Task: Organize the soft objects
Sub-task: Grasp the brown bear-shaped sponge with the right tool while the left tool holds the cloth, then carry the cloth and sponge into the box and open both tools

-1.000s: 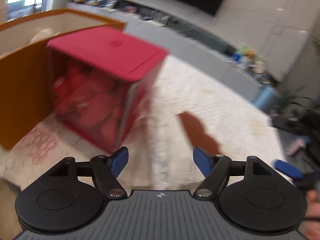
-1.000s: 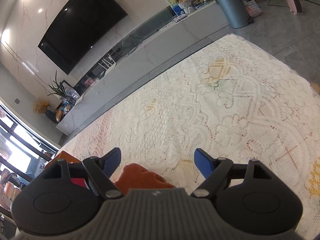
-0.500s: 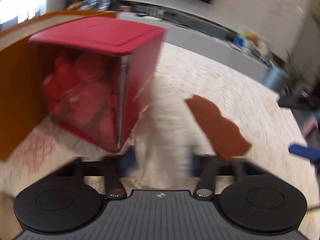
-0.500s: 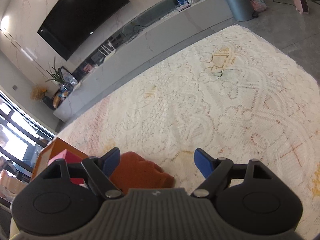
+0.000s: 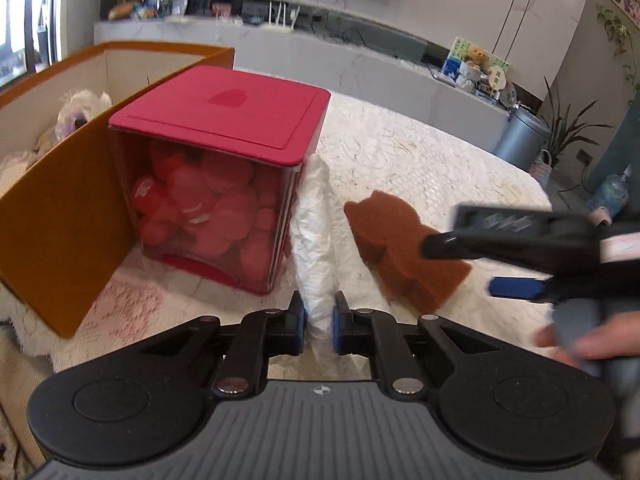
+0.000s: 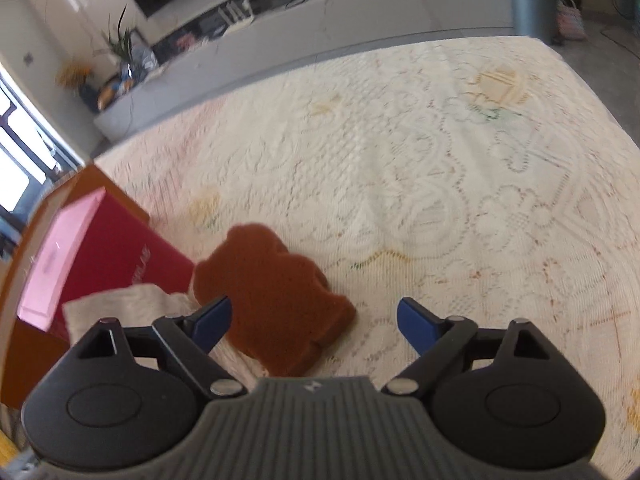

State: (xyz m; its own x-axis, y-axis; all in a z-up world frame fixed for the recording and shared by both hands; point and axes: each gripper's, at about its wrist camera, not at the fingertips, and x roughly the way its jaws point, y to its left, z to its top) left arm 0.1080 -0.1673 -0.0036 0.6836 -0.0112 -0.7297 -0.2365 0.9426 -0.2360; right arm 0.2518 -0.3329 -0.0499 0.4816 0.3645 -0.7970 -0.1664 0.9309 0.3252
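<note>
Left wrist: left claw (image 5: 318, 320) clamped on white wrap (image 5: 316, 240) beside red box (image 5: 216, 176). Right claw (image 6: 314, 320) apart over brown sponge (image 6: 276, 296), mid-worktop. Both unstowed; orange bin (image 5: 68, 216) already holds soft items.

the red box (image 5: 216, 168) stands tight against the orange carton (image 5: 68, 216), closing off the left. a white cloth roll (image 5: 316, 232) and brown sponge (image 6: 272, 296) crowd the near middle; the lace tablecloth (image 6: 460, 168) beyond and to the right lies open.
</note>
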